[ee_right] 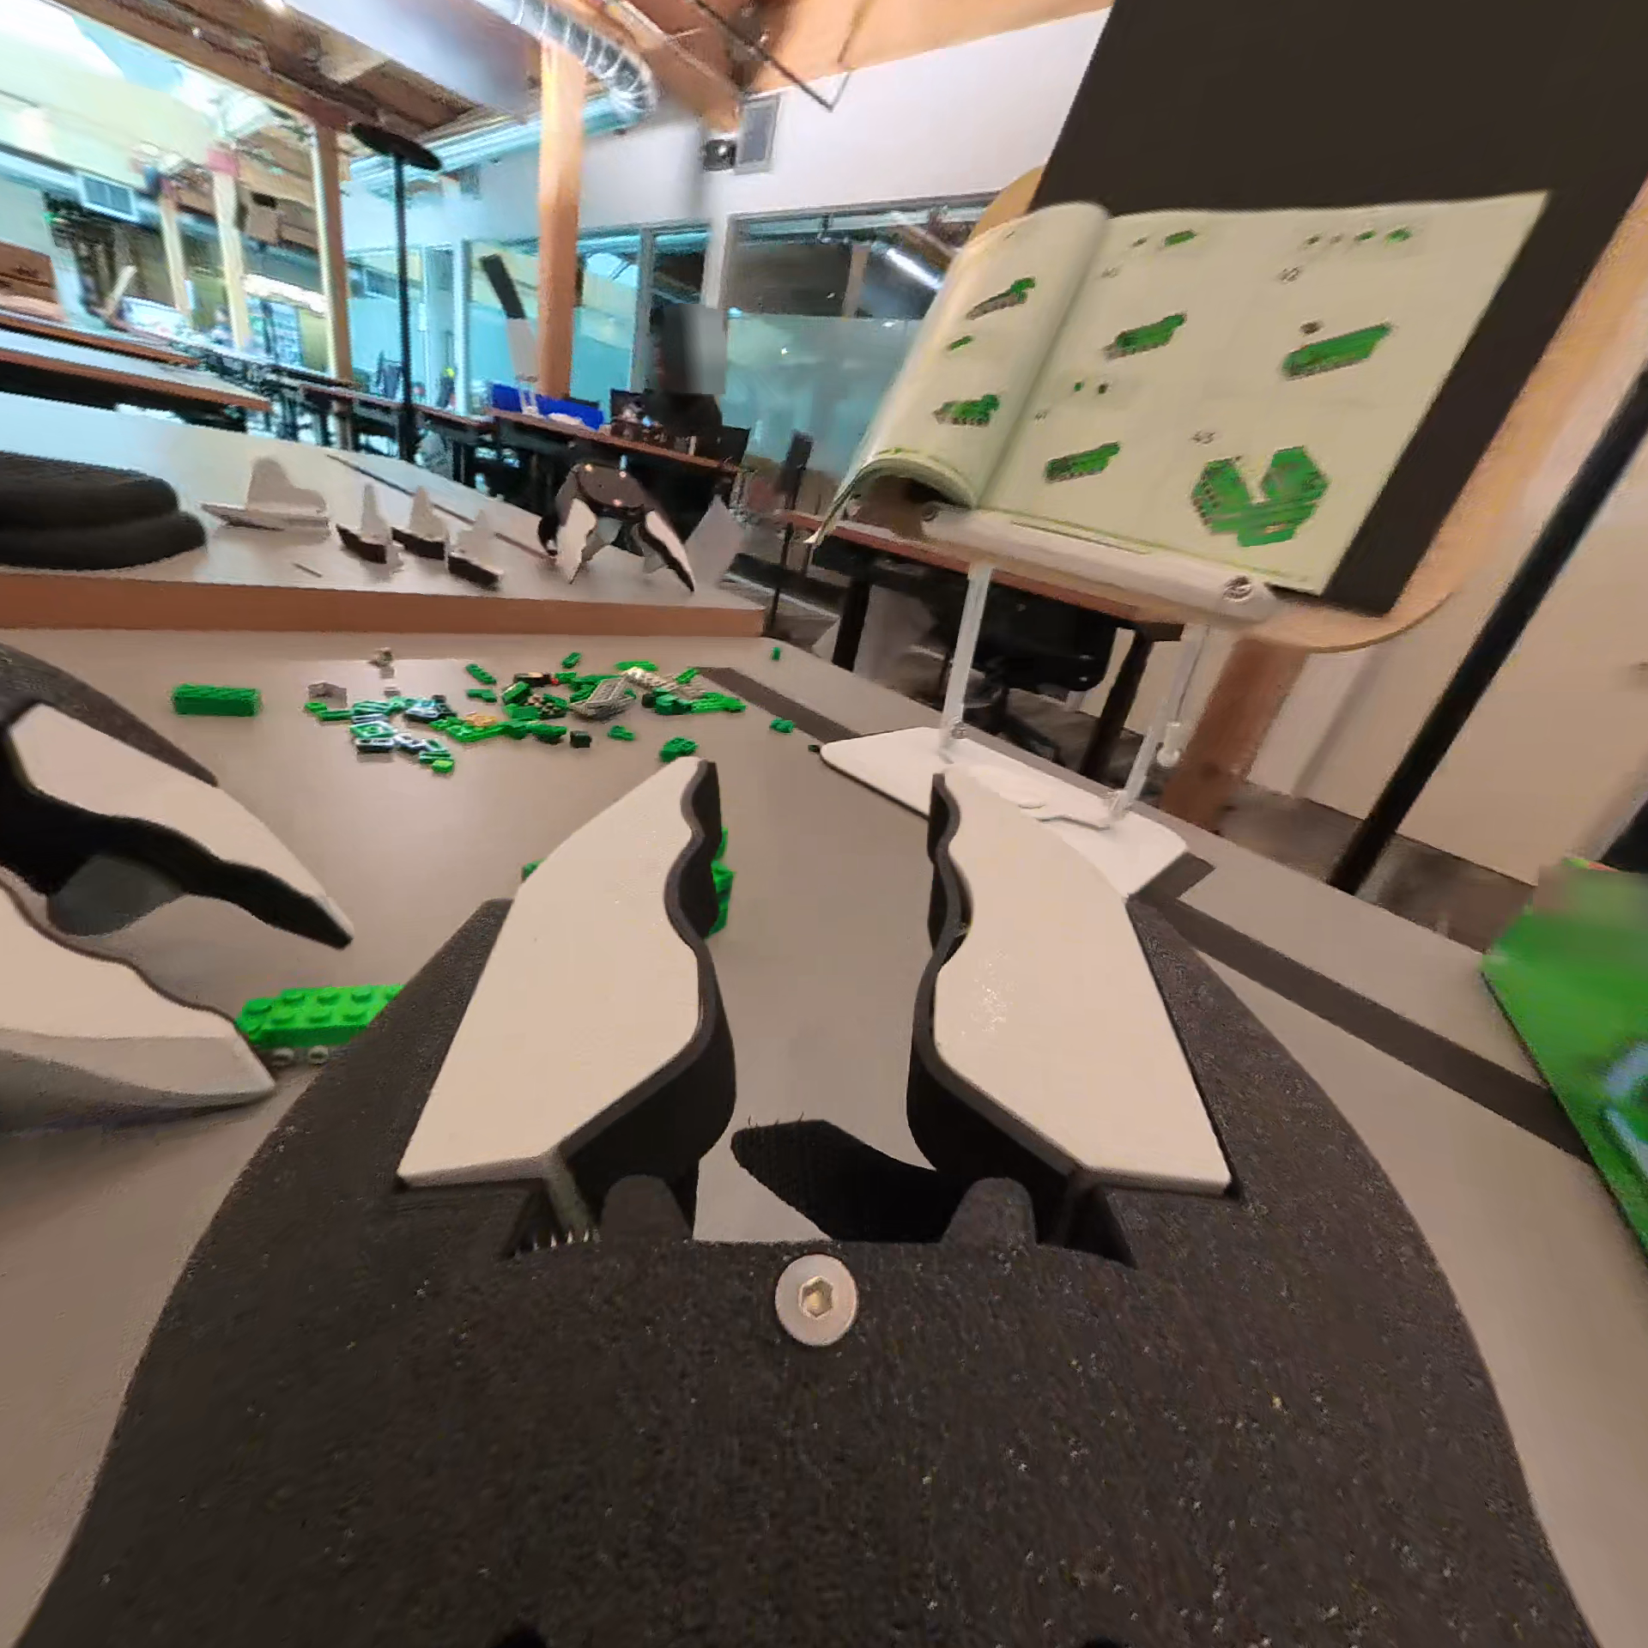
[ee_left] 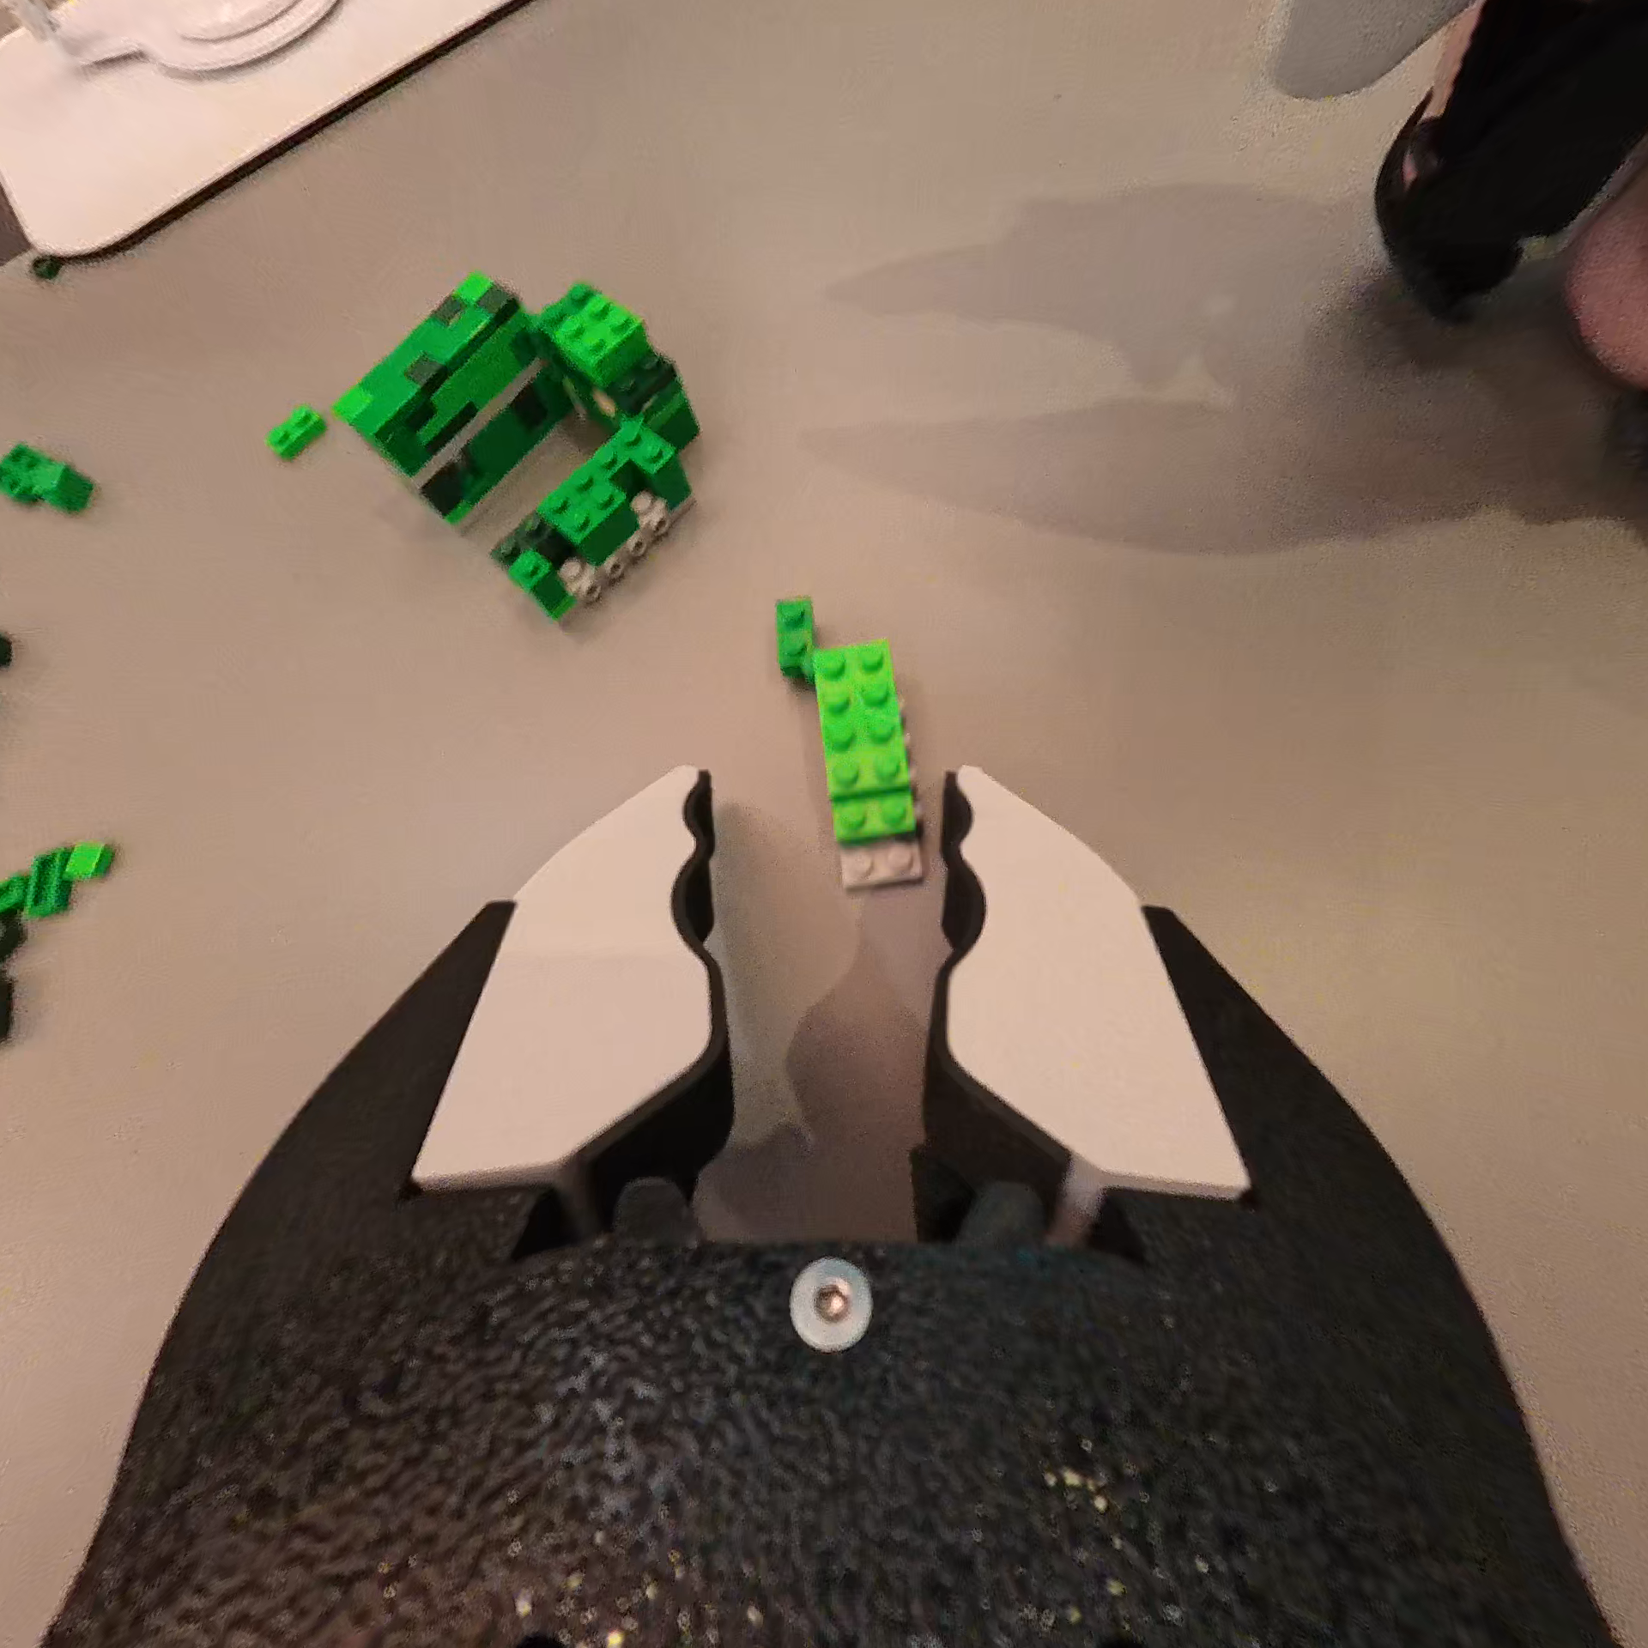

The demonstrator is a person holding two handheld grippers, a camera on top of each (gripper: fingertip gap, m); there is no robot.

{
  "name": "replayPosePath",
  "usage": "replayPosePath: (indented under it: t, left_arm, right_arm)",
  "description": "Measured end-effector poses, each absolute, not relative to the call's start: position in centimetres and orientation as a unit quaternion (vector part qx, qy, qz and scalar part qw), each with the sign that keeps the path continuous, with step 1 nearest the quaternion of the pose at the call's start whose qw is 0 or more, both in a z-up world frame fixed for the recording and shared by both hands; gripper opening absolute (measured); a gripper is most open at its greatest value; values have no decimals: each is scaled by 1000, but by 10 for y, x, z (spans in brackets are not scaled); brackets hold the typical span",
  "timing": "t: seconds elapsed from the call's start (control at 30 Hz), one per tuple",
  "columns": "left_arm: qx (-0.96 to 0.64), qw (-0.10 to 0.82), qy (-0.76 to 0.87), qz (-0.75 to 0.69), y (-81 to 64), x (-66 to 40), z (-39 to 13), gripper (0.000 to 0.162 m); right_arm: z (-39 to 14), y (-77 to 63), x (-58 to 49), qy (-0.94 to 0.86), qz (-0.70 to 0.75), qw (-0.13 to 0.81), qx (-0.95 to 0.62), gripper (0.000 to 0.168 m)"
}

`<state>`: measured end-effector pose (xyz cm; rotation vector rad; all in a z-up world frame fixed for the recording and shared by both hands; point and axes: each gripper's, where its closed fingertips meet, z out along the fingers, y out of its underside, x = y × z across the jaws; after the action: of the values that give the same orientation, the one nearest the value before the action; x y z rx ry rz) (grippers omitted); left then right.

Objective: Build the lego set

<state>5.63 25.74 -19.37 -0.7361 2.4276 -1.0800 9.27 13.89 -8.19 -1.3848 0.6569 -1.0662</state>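
A long strip of bright green bricks on a grey plate [ee_left: 869, 758] lies on the grey table just beyond my left gripper [ee_left: 825, 785], which is open and empty above it. A small green brick [ee_left: 794, 635] touches its far end. A larger green and grey assembly [ee_left: 526, 437] stands farther left. My right gripper [ee_right: 820, 785] is open and empty, low over the table. In the right wrist view the left gripper [ee_right: 152, 901] shows at the left over the green strip [ee_right: 312, 1012], and part of the green assembly [ee_right: 721, 878] peeks past my left finger.
Loose green pieces [ee_right: 499, 709] are scattered at the table's far side, and a few [ee_left: 45, 477] lie at the left edge. An open instruction booklet [ee_right: 1186, 374] rests on a white stand [ee_right: 1008, 794]. A green box [ee_right: 1578, 1025] sits at the right. There is about 15 cm between the tips of the two grippers.
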Motion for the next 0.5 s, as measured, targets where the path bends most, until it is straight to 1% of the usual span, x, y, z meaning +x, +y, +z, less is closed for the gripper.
replayPosePath:
  t: [0.07, 0.13, 0.17, 0.23, 0.27, 0.33, 0.5]
  left_arm:
    - [-250, 175, 874, -379, 248, 58, -195, 41]
    - [-236, 177, 884, -364, 245, 60, -194, 36]
    - [-232, 176, 888, -356, 244, 61, -194, 35]
    - [-230, 185, 894, -338, 243, 64, -194, 40]
    - [-228, 184, 898, -328, 243, 64, -194, 40]
    - [-221, 170, 910, -309, 242, 59, -195, 33]
    - [-214, 166, 919, -286, 242, 56, -195, 28]
  right_arm:
    - [-81, 138, 91, 280, -462, 597, -593, 44]
    - [-80, 135, 92, 283, -470, 593, -590, 45]
    - [-80, 135, 92, 283, -470, 595, -588, 45]
    - [-80, 134, 92, 288, -469, 597, -584, 43]
    - [-80, 132, 93, 290, -476, 592, -582, 38]
    - [-80, 126, 96, 304, -498, 575, -573, 32]
    - [-76, 127, 94, 294, -516, 571, -567, 34]
